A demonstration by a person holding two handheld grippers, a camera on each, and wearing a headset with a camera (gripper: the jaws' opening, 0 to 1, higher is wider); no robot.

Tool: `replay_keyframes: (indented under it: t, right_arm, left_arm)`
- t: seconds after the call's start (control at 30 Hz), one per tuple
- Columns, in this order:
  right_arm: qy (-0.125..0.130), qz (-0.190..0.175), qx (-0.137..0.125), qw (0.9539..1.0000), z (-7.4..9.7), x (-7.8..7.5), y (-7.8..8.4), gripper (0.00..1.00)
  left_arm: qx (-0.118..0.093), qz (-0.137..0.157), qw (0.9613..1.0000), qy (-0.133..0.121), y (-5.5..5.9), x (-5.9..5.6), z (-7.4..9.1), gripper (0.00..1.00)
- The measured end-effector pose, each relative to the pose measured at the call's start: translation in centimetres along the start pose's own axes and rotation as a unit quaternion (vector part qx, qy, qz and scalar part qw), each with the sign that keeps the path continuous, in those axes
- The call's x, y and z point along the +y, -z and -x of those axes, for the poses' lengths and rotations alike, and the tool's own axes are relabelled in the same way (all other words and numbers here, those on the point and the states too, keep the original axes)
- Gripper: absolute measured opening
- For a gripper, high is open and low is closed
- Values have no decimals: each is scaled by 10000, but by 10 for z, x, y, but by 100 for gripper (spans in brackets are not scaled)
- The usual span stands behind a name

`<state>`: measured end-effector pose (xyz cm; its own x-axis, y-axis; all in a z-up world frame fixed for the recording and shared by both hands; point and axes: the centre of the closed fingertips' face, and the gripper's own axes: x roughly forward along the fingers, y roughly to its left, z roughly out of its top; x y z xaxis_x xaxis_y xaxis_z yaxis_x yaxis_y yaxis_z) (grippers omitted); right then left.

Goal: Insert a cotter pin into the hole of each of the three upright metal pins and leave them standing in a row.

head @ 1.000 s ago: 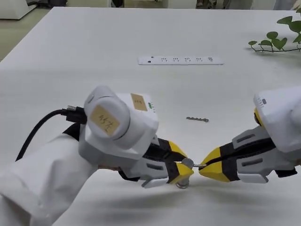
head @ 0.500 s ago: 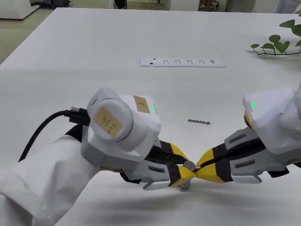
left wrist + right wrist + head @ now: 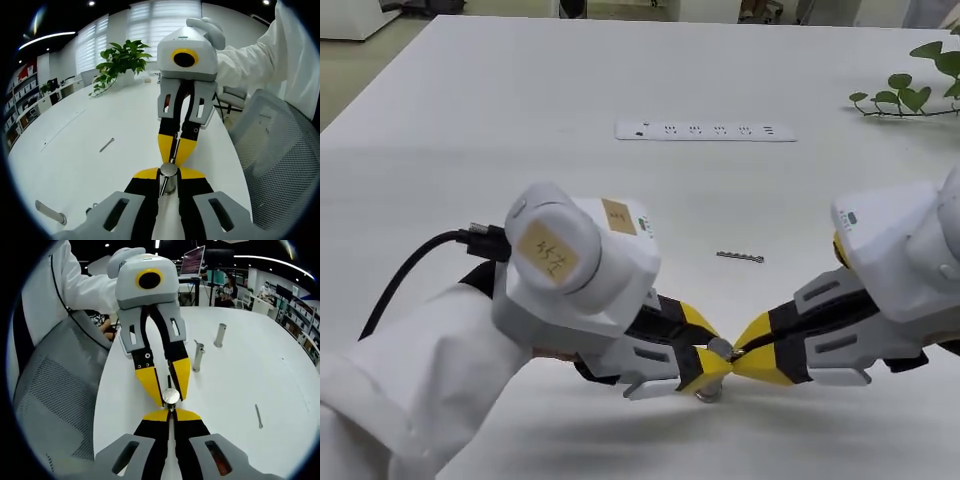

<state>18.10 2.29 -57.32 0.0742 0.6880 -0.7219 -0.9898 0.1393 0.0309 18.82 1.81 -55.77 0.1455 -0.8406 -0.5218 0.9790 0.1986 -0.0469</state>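
Observation:
My left gripper point(image 3: 713, 364) is shut on an upright metal pin point(image 3: 719, 348), which stands on the white table point(image 3: 620, 190). My right gripper point(image 3: 739, 360) is shut on a thin cotter pin, and its tips meet the pin's head from the right. In the left gripper view the pin point(image 3: 168, 184) sits between my left gripper's point(image 3: 170, 174) yellow tips, with the right gripper point(image 3: 174, 152) pointing down at it. In the right gripper view the right gripper point(image 3: 170, 415) faces the pin head point(image 3: 170, 395). Two more upright pins point(image 3: 198, 357) point(image 3: 219, 335) stand beyond it. A spare cotter pin point(image 3: 740, 257) lies on the table.
A white power strip point(image 3: 705, 129) lies at the back of the table and a leafy plant point(image 3: 910, 85) reaches in at the far right. A black cable point(image 3: 405, 270) trails from the left gripper. A mesh chair point(image 3: 280, 165) stands by the table's edge.
My right gripper has moved left, so the gap to the pin has closed and the cotter pin's bare length between the tips is now hidden. The left gripper has held still.

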Motion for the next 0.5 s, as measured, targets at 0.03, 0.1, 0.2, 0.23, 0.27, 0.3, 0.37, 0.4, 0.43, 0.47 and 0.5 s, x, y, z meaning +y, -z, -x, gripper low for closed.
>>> replay_keyframes:
  t: [0.03, 0.1, 0.2, 0.23, 0.27, 0.3, 0.37, 0.4, 0.43, 0.47, 0.5]
  right_arm:
    - [12, 20, 1, 10000, 0, 0, 0, 0]
    - [30, 11, -6, 10000, 0, 0, -1, 0]
    - [147, -62, -13, 9999, 0, -3, 0, 2]
    - [155, -37, 21, 9999, 0, -3, 0, 3]
    - [159, -21, 25, 9999, 1, -3, 1, 3]
    - [169, -21, 35, 9998, 1, -2, 1, 4]
    - [192, -28, 35, 9998, 2, -2, 1, 7]
    - [215, -47, 21, 9998, 3, -2, 1, 11]
    - [228, -69, 7, 9997, 4, -2, 0, 13]
    - [238, -85, -20, 9997, 5, -2, -1, 15]
    - [250, -100, -37, 9996, 5, -2, -2, 16]
  left_arm:
    - [-4, 0, 10000, -1, 0, 0, 0, 10]
    - [0, 5, 10000, -28, 0, 0, 0, 10]
    - [40, -65, 9999, -135, 0, 3, 2, 15]
    - [47, -113, 9998, -182, 0, 4, 3, 18]
    - [51, -115, 9997, -192, 0, 4, 5, 22]
    - [48, -107, 9997, -200, 1, 4, 7, 27]
    - [-4, -81, 9998, -161, 2, 2, 11, 34]
    - [-77, 64, 9999, -55, 3, -2, 13, 37]
    - [-144, 122, 9998, -8, 3, -5, 15, 39]
    - [-229, 269, 9994, 66, 4, -9, 18, 40]
    - [-240, 317, 9992, 67, 6, -11, 20, 42]
